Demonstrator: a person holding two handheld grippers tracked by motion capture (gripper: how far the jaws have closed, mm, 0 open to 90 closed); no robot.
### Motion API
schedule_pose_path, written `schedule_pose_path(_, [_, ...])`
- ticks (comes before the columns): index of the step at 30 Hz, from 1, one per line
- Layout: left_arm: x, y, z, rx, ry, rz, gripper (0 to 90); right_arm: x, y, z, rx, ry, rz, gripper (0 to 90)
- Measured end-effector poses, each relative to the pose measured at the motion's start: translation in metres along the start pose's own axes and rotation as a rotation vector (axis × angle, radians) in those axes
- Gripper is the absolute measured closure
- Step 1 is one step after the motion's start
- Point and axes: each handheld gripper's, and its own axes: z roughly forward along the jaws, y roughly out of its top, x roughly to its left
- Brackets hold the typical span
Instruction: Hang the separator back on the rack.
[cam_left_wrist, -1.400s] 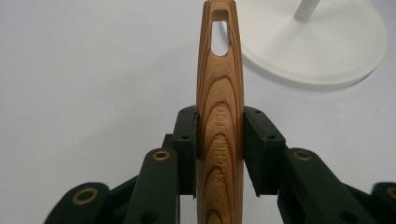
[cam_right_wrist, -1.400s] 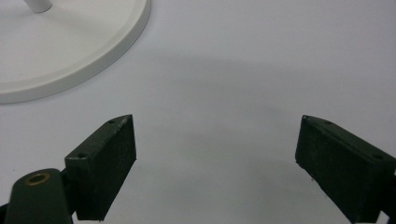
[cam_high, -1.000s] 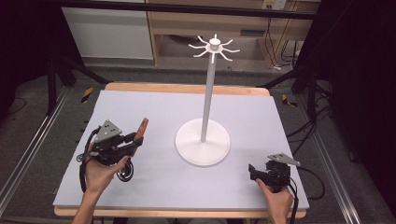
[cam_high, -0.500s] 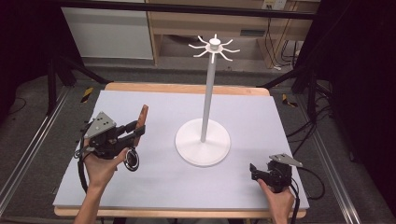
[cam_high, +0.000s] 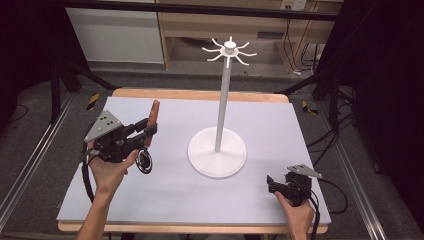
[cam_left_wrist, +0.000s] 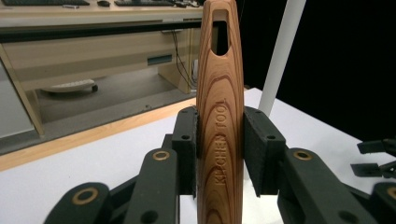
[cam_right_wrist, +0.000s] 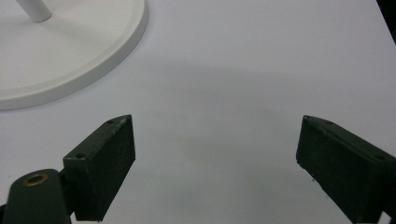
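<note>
Spreading under everything is the bench, its pale top edged in wood, and on it, right of centre, stands the white stand: a round flat base, a thin upright pole and a ring of short curved hooks at the top. My left forearm comes in from the near edge at the left, and my left tool sits above the bench's left part, well apart from the stand's base, with its grey three-cornered plate tilted toward the left. It is clenched on the wooden handle of a kitchen utensil: in the left gripper view both black pads press flat against the sides of the grained wood, which rises straight up between them, carries pressed lettering along its length and has a slot-shaped hanging hole near its tip. Behind it the stand's white pole slants up at the right. From the high view the handle points away from me and a little upward, while a dark rounded part of the utensil hangs below my hand; I cannot tell its shape. My right tool rests low near the bench's near right corner, released, its two pads wide apart over bare bench with the stand's base just beyond them.
</note>
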Motion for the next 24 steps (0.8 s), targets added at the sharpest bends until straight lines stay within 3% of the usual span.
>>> schedule_pose_path(24, [-0.023,0.042,0.007,-0.058,-0.057,0.046,67.1,0.000,0.000,0.000,0.003,0.004,0.007,12.1])
